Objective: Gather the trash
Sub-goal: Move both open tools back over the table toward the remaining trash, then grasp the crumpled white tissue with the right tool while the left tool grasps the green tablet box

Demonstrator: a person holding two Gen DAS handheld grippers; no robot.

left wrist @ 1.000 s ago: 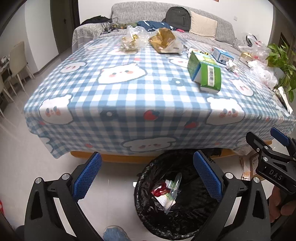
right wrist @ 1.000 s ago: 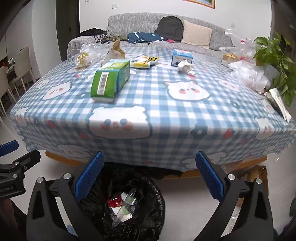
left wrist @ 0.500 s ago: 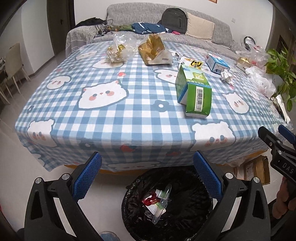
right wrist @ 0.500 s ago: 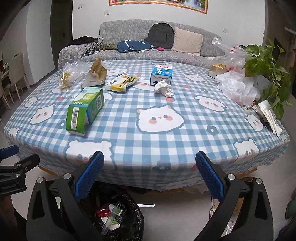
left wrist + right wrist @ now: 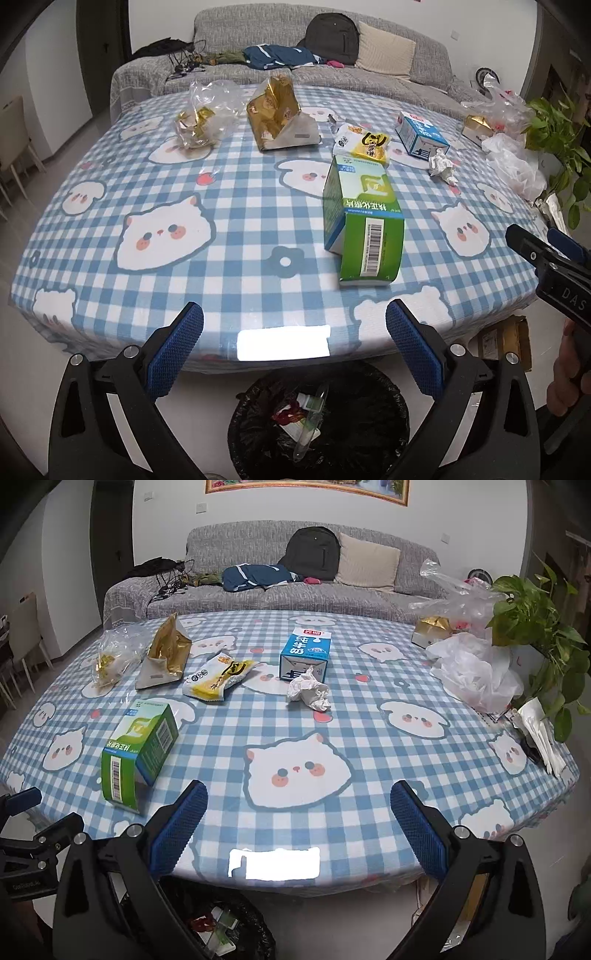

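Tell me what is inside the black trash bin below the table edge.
In the trash bin, lined with a black bag, lie a red wrapper, a white packet with green and a clear plastic piece. The table edge hides the bin's far side; anything beneath that litter is covered.

Green carton (image 5: 364, 221) lying on table (image 5: 229, 206), jaws apart.

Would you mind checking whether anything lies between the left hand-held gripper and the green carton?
Nothing visible does: only bare tablecloth lies between the open left hand-held gripper and the green carton.
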